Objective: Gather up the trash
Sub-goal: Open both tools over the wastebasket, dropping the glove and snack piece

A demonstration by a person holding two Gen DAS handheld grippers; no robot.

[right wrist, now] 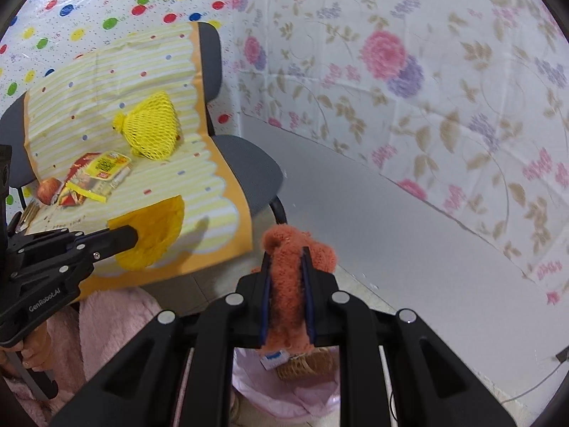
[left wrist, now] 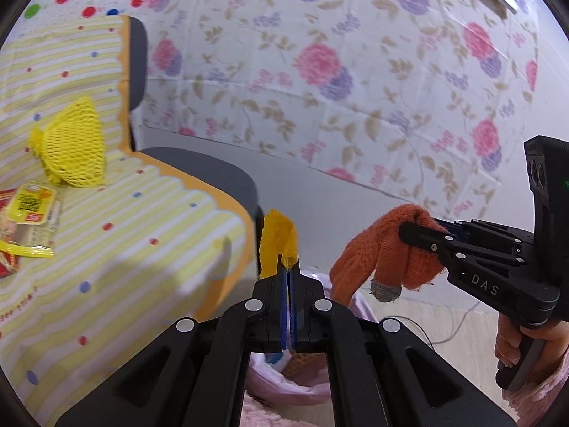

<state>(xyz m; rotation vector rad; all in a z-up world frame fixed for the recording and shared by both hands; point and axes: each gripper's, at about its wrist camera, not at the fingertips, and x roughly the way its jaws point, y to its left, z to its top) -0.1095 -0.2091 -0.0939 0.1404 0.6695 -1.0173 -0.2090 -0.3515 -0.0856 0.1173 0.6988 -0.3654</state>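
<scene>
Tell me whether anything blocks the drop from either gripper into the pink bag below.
Nothing visible does. The left gripper holds yellow paper and the right gripper an orange glove, both directly above the open pink bag.

Bright, even indoor light in my two views; soft shadows on the striped cloth (right wrist: 149,82), flowered wall (left wrist: 355,53) slightly blurred, edges bulging in black corners

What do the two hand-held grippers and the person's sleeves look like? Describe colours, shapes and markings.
Both are matte black linkages with silver rivets and blue-edged pads. The right hand-held gripper reads "DAS"; the left hand-held gripper reads "GenRobot.AI". Each has a pistol handle, and the sleeves are fluffy pink.
</scene>
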